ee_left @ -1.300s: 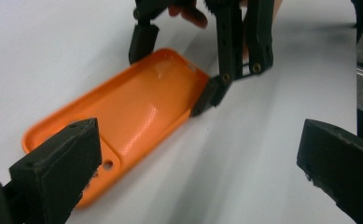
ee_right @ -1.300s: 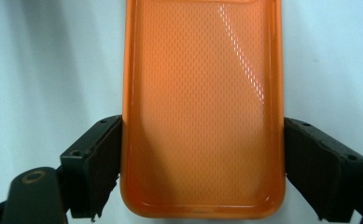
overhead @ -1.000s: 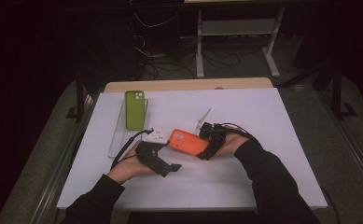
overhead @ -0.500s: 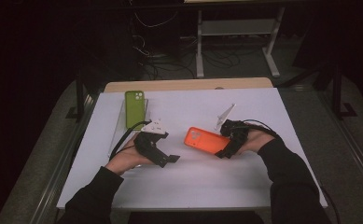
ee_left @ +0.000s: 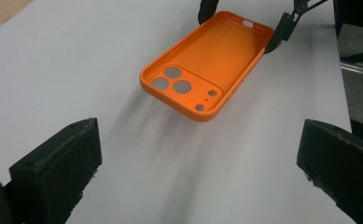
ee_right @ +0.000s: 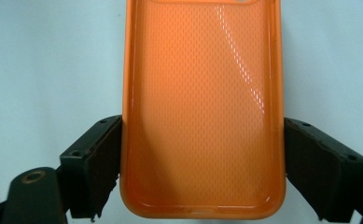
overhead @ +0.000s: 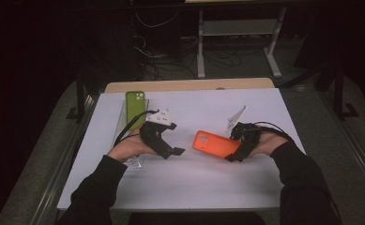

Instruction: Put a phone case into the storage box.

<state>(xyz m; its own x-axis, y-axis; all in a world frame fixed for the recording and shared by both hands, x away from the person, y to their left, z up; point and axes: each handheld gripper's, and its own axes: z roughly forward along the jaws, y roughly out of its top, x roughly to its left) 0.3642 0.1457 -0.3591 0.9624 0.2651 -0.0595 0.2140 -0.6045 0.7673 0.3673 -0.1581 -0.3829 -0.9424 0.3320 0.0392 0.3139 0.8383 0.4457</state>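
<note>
An orange phone case (overhead: 214, 144) hangs just above the white table (overhead: 194, 187), hollow side up, with my right gripper (overhead: 234, 152) shut across its width near the bottom end. In the right gripper view both pads (ee_right: 100, 163) press on the long edges of the case (ee_right: 202, 93). My left gripper (overhead: 171, 149) stands open to the left of the case with nothing between its fingers; its view looks at the camera-hole end of the case (ee_left: 202, 70). A green phone (overhead: 136, 108) lies at the back left.
The green phone rests on a clear tray (overhead: 124, 126) by the table's left edge. A wooden strip (overhead: 189, 85) runs along the table's far edge. Beyond it, on the dark floor, stand a desk frame (overhead: 236, 33) and cables.
My right gripper has carried the orange case to the right, away from the left gripper. The left hand has drifted a little toward the back. The two hands now stand apart.
</note>
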